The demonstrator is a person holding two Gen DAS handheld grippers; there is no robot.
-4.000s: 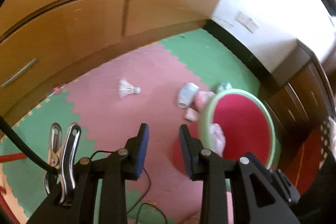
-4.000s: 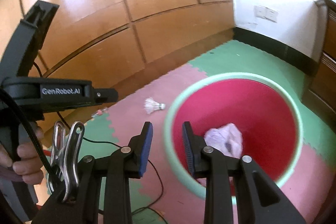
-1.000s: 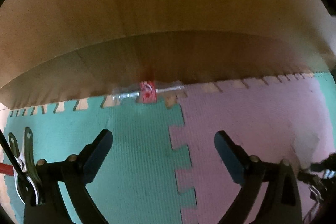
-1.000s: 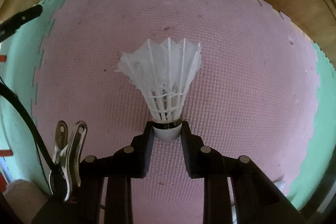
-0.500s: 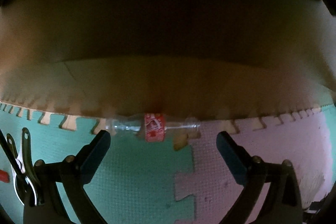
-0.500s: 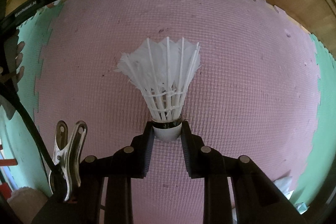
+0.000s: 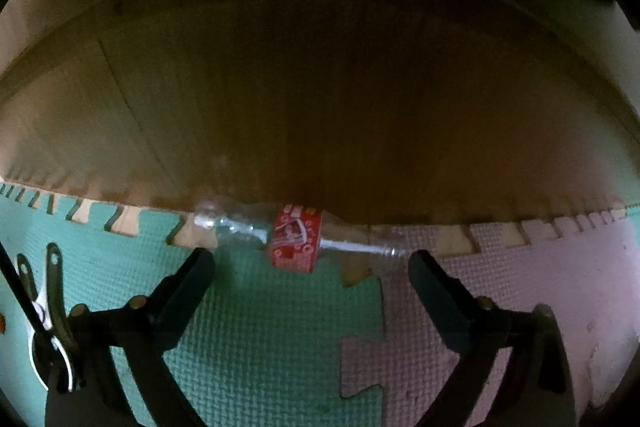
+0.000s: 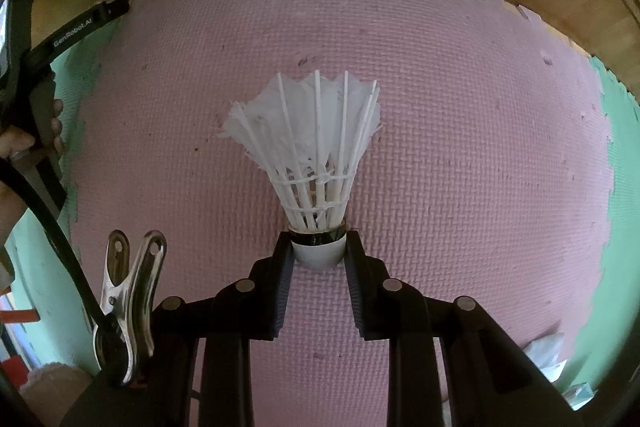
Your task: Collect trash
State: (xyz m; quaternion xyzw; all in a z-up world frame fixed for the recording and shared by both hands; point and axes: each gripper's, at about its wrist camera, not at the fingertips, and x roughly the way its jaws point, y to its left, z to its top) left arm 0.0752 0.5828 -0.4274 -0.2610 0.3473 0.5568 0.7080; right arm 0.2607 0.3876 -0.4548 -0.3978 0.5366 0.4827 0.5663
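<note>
Foam mat [image 7: 256, 339] underlies all; crushed bottle [image 7: 294, 239] lies at twelve o'clock along its edge; left gripper [image 7: 310, 267] gapes, straddling; advise centring on label; right gripper [image 8: 318, 255] clamps shuttlecock [image 8: 312, 155] cork.

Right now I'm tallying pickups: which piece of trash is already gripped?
The shuttlecock, cork pinched between the right gripper's fingers. The plastic bottle lies untouched ahead of the open left gripper.

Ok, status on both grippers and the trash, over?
Right gripper shut on shuttlecock cork. Left gripper open, short of plastic bottle at mat edge. Nothing in the way.
</note>
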